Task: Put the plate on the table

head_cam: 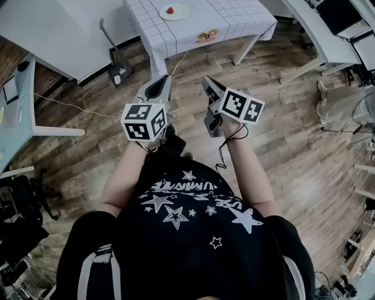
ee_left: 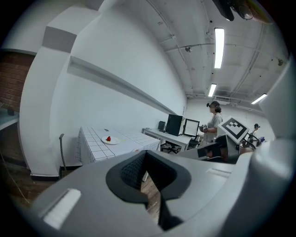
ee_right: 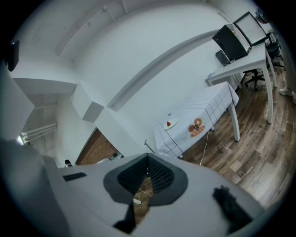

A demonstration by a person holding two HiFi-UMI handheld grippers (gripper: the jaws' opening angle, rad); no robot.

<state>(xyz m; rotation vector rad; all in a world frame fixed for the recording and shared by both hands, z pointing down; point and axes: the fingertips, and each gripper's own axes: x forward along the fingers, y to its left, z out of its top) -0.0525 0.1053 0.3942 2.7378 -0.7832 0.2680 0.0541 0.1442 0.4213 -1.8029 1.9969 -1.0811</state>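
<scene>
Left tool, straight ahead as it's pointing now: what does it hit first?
Likely the checked table's hanging cloth on its near side; only wood floor lies between. The left tool is shut and empty. The plate sits farther back on top. Depth is hard to judge.

Too tiny or cropped to call

No clue what the small red thing (head_cam: 170,10) on the white round plate (head_cam: 179,14) is, same for the orange shape (head_cam: 206,36) near the front edge of the white checked-cloth table (head_cam: 234,17); the table's far side is cut off up top.
</scene>
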